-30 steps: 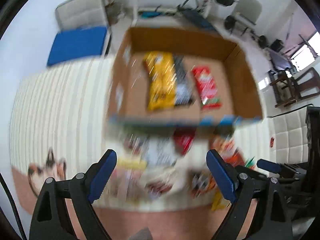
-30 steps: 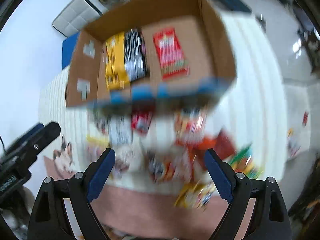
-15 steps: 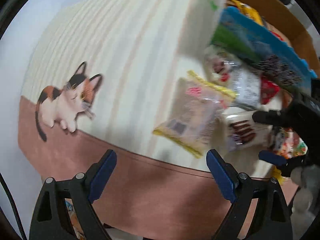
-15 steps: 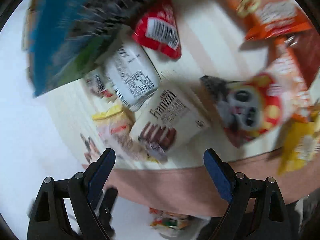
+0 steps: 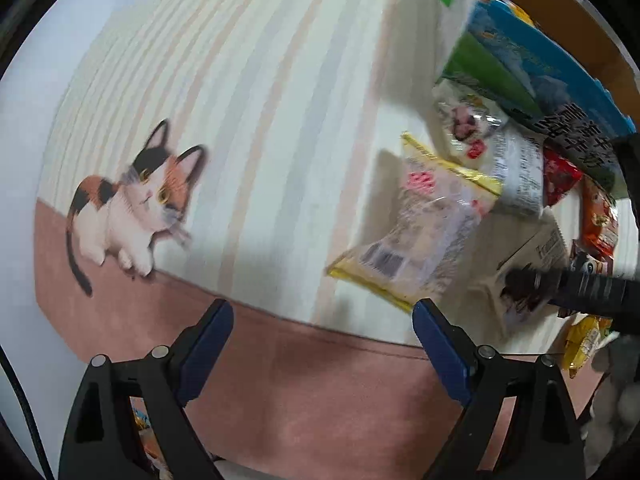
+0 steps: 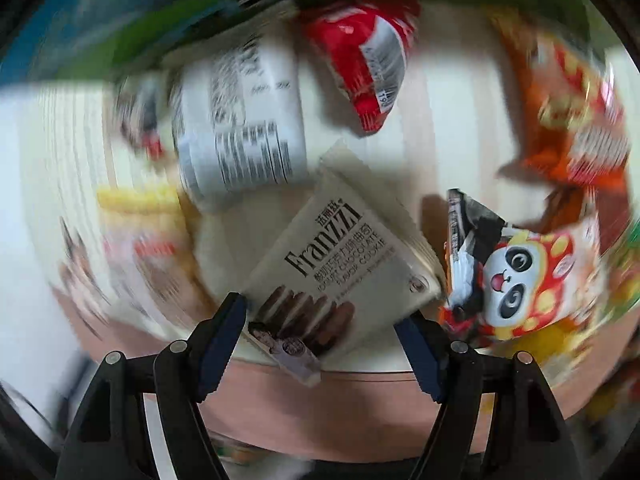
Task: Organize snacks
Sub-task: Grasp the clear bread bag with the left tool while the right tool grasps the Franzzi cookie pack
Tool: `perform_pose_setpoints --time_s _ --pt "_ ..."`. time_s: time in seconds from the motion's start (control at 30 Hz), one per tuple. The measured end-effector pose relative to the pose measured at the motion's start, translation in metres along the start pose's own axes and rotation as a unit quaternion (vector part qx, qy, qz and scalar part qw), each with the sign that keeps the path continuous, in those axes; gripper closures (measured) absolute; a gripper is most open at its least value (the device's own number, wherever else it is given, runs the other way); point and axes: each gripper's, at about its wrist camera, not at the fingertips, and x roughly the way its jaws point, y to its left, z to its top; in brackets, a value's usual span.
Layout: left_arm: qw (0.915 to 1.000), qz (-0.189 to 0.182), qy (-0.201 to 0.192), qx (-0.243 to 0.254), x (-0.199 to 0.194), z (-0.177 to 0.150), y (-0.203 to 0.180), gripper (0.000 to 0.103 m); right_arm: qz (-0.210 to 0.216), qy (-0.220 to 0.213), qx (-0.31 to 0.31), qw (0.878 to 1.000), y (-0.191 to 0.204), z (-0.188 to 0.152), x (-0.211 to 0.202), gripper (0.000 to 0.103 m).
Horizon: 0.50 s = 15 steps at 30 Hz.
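Observation:
In the right wrist view a cream Franzzi chocolate cookie box (image 6: 340, 276) lies on the striped cat mat (image 5: 280, 120). My right gripper (image 6: 320, 316) straddles its near end, jaws closing, and both blue pads meet the box's edges. My left gripper (image 5: 322, 320) hangs open over the mat's brown border, with nothing between its fingers. A clear, yellow-edged snack bag (image 5: 424, 236) lies just beyond the left gripper's right finger. The cookie box (image 5: 532, 264) also shows in the left wrist view, under the right gripper's dark finger.
Around the box lie a white pouch (image 6: 240, 136), a red packet (image 6: 368, 60), a panda bag (image 6: 516, 276) and orange bags (image 6: 576, 120). The blue-and-green flap of the cardboard box (image 5: 520, 60) rises behind them. A cat picture (image 5: 132, 204) marks the mat's left part.
Both grippers dropped from above the cardboard box to the mat. The right one came down over the cookie box and its jaws narrowed onto it. The left one has since barely moved.

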Motion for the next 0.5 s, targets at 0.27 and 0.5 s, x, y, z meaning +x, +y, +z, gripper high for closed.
perform_pose_setpoints --time_s 0.27,0.5 --pt "0.9971 -0.033 0.039 0.057 0.031 0.031 -0.044 0.011 0.053 -0.009 0.022 0.998 -0.032 -0.025 -0.008 0.029" --pt "0.9952 -0.033 0.063 0.066 0.061 0.049 -0.055 0.043 0.197 0.011 0.160 0.967 -0.057 -0.031 0.013 0.029"
